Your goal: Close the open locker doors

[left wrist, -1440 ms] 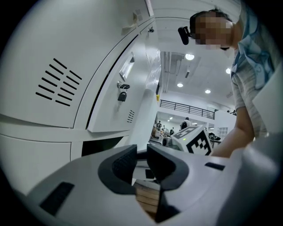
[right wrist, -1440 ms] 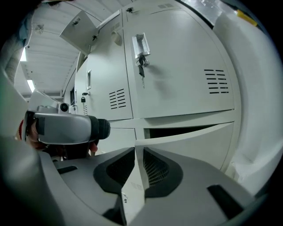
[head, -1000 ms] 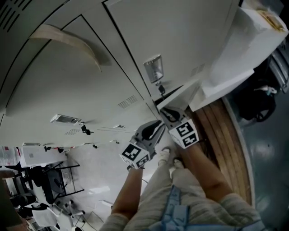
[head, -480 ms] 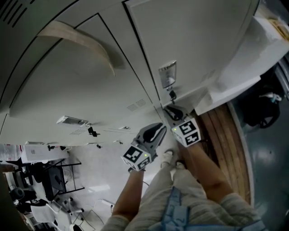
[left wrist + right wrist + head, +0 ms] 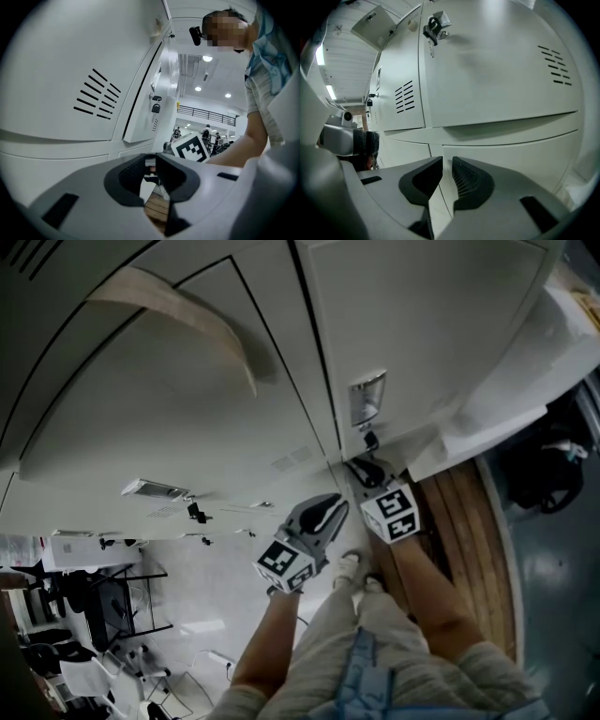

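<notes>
White locker doors fill the head view. One door [image 5: 422, 324] carries a metal latch [image 5: 367, 397] with a small lock hanging from it. My right gripper [image 5: 364, 468] points at the lockers just below that latch. Its jaws stand nearly together with nothing between them. In the right gripper view the latch [image 5: 434, 24] sits high above my right gripper [image 5: 446, 164], facing a vented door [image 5: 501, 70]. My left gripper [image 5: 328, 512] is beside it, lower left, also nearly closed and empty. The left gripper view shows my left gripper [image 5: 151, 165] and a door [image 5: 140, 122] standing ajar with a padlock [image 5: 155, 107].
A white open panel [image 5: 506, 390] juts out at the right above a wooden floor strip [image 5: 469, 540]. A dark bag [image 5: 544, 474] lies further right. Desks and chairs [image 5: 94, 606] stand at the lower left. Another small door [image 5: 370, 21] hangs open in the right gripper view.
The latched door has slid right in the head view, and the dark gap beside its latch has narrowed. Both grippers have crept slightly towards the lockers.
</notes>
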